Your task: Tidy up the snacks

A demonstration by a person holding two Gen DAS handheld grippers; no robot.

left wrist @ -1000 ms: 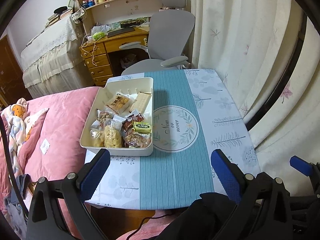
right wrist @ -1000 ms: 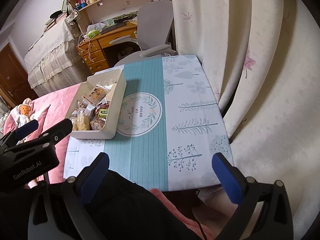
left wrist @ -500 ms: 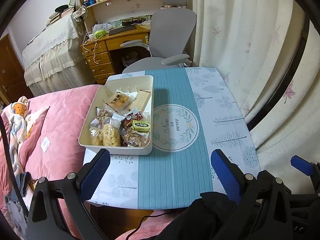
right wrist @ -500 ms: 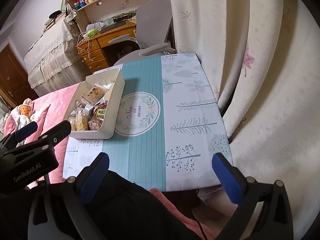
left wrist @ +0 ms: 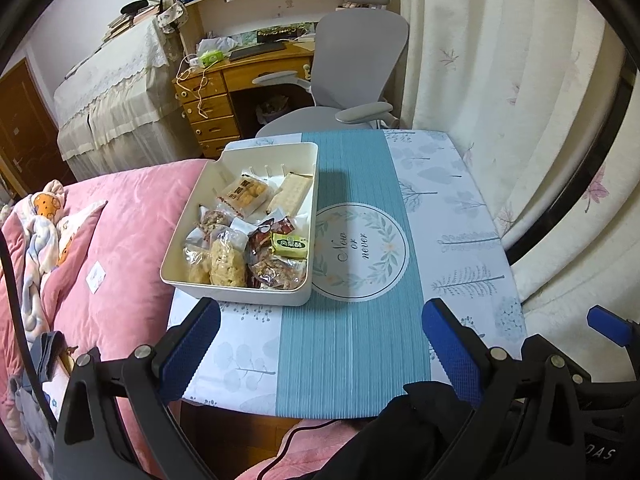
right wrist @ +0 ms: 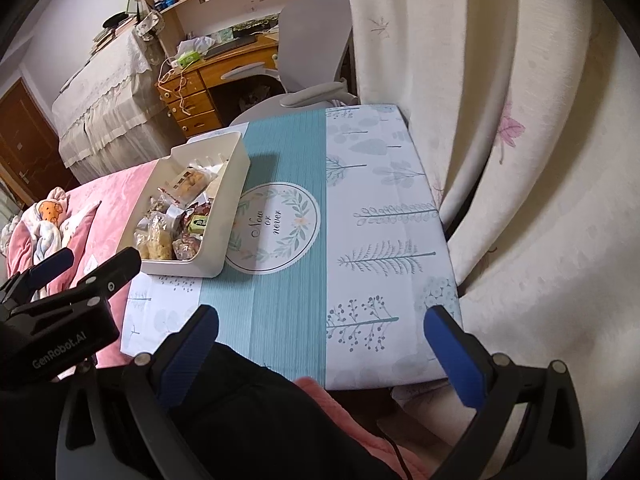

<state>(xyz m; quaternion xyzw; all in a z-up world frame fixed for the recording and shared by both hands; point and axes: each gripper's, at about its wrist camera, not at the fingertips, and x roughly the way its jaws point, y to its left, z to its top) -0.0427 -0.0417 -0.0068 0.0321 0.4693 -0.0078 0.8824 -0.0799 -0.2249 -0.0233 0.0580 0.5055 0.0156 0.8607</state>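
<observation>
A cream plastic bin stands on the left part of the small table and holds several wrapped snacks, among them a yellow-green packet and a clear bag of pale puffs. The bin also shows in the right wrist view. My left gripper is open and empty, held above the table's near edge, below the bin. My right gripper is open and empty, above the near edge further right. The left gripper shows at the left of the right wrist view.
The table has a teal and white cloth with a round printed mat. A pink bed lies to the left, curtains to the right. A grey office chair and a wooden desk stand behind the table.
Both grippers have drifted slightly, so the table and bin sit a little differently in view. Both stay open and empty. The bin and snacks have not moved.
</observation>
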